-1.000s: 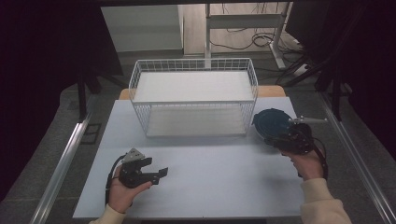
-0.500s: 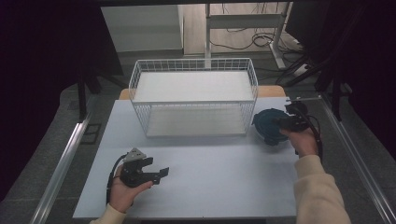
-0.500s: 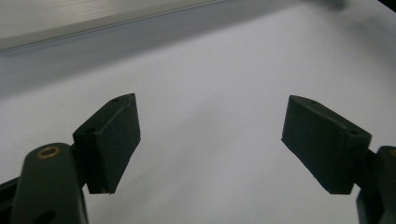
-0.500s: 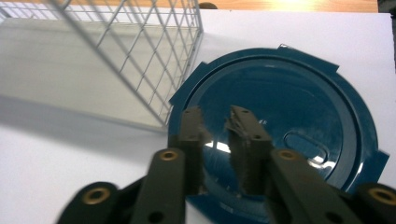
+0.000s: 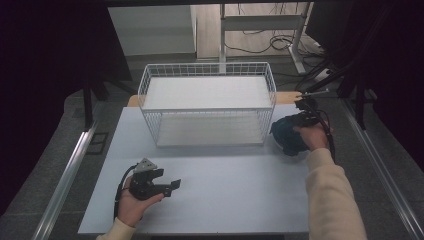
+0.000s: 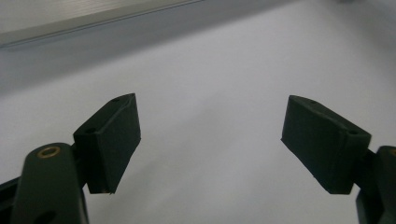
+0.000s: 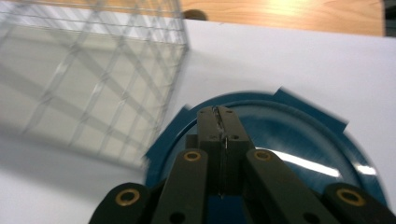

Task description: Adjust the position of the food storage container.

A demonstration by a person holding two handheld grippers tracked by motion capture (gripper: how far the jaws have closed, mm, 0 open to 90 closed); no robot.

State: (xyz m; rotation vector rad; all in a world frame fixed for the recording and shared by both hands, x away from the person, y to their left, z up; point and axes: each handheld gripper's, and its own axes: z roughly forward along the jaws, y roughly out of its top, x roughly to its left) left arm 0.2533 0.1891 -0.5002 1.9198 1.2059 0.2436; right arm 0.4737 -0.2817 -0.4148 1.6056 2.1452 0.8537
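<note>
right gripper (image 7: 218, 112) jaws pressed together on near rim of blue plate (image 7: 299, 140), just r of wire basket (image 5: 207, 107) on table (image 5: 225, 200); plate partly hidden by hand in high view. left gripper (image 6: 210, 144) jaws wide apart, holding nothing, over bare tabletop.

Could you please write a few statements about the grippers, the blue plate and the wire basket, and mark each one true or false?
1. The right gripper has its jaws pressed together over the blue plate. True.
2. The left gripper is shut on a cloth. False: its jaws stand wide apart with only bare table between them.
3. The blue plate lies inside the wire basket. False: it lies on the table beside the basket's right end.
4. The wire basket holds nothing. True.
5. The left gripper rests near the table's front edge. True.
</note>
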